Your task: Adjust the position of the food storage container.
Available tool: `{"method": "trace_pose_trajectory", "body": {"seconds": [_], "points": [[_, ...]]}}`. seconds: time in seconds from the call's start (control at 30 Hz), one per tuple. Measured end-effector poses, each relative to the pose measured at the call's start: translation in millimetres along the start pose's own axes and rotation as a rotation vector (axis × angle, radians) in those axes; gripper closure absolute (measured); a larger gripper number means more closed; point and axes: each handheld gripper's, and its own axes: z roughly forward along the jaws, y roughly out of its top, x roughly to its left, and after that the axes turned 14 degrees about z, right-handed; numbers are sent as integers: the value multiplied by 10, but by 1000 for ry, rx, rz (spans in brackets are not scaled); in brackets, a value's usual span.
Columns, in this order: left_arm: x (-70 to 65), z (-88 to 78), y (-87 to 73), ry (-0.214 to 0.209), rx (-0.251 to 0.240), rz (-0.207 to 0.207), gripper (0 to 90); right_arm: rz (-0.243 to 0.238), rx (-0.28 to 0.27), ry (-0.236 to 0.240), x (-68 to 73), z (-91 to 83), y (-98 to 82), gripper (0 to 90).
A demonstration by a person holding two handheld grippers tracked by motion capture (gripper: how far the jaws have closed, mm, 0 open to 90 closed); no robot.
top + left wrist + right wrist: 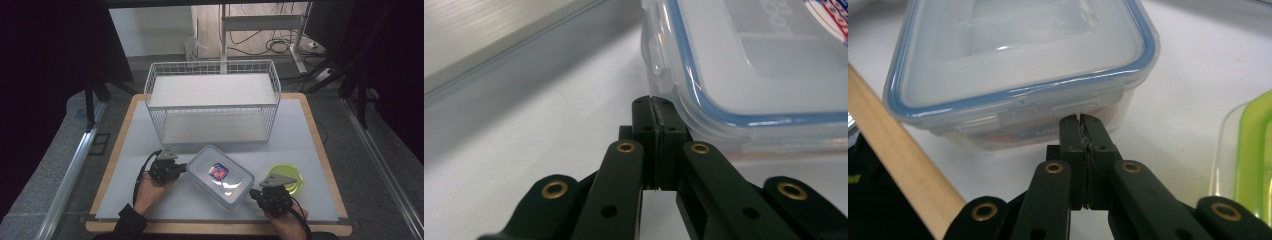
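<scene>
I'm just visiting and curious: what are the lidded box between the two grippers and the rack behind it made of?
The box looks like clear, glossy plastic: its contents show through, the lid catches light, and a blue strip, perhaps a rubbery seal, rims it. The rack looks like thin metal wire coated white, judging by its fine grid walls.

The box (764, 65) is cut off by the left gripper view's top and right edges, its red label (218, 172) too small to read, its contents (1023, 135) blurred.
</scene>
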Motion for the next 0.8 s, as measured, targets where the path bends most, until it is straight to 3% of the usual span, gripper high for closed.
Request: {"method": "trace_pose_trajectory", "body": {"seconds": [0.2,0.33,0.4,0.47,0.5,0.53,0.8], "points": [[-35,-69,-40,8,11,-8,900,20,4,-9,-9,66,77,895],[-102,-179,-134,5,9,-39,900,14,-1,-5,-8,128,128,895],[-161,-256,-203,-21,7,-44,900,17,2,11,-26,131,137,892],[-183,-276,-206,-22,8,-34,900,21,12,35,-33,117,130,882],[-201,-294,-195,-10,7,-22,899,-11,23,50,-28,67,104,868],[-201,-294,-195,-10,7,-22,897,-11,23,50,-28,67,104,868],[-203,-308,-200,-9,4,-20,886,-51,54,-38,-190,-236,-133,894]]}}
